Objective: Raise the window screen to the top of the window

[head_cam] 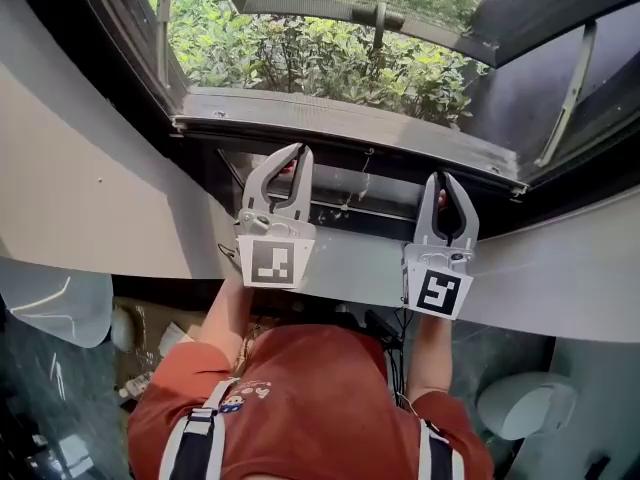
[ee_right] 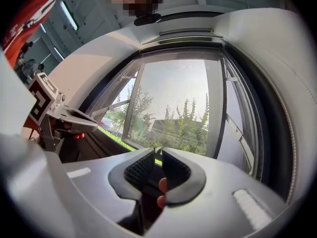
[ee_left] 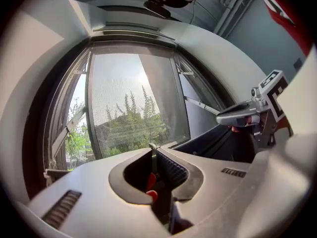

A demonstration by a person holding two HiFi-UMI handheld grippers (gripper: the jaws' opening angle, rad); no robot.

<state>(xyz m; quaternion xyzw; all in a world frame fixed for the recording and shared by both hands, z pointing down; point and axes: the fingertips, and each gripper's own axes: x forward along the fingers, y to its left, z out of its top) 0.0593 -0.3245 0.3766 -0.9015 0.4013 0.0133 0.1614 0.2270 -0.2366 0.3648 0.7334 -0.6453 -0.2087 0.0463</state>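
The window screen is down. Its mesh fills the window from the top to low near the sill. Its bottom edge is just in front of both tools. Through the mesh you can see green bushes and bright sky.

On the far left of the head view is a plain white wall. Next comes the left gripper, held up to the grey bar that runs along the bottom of the window. Its tips are right at the bar. In the left gripper view its jaws are closed tight and pinch a thin strip that stands upright at the bottom edge of the screen. What the strip belongs to is hard to tell.

To the right of it is the right gripper, also up close to the same bar. In the right gripper view its jaws stand a little apart, with only a narrow gap. The two pads press on nothing, and some green shows through the gap.

Both tools point at the window side by side. The person's red shirt is below them
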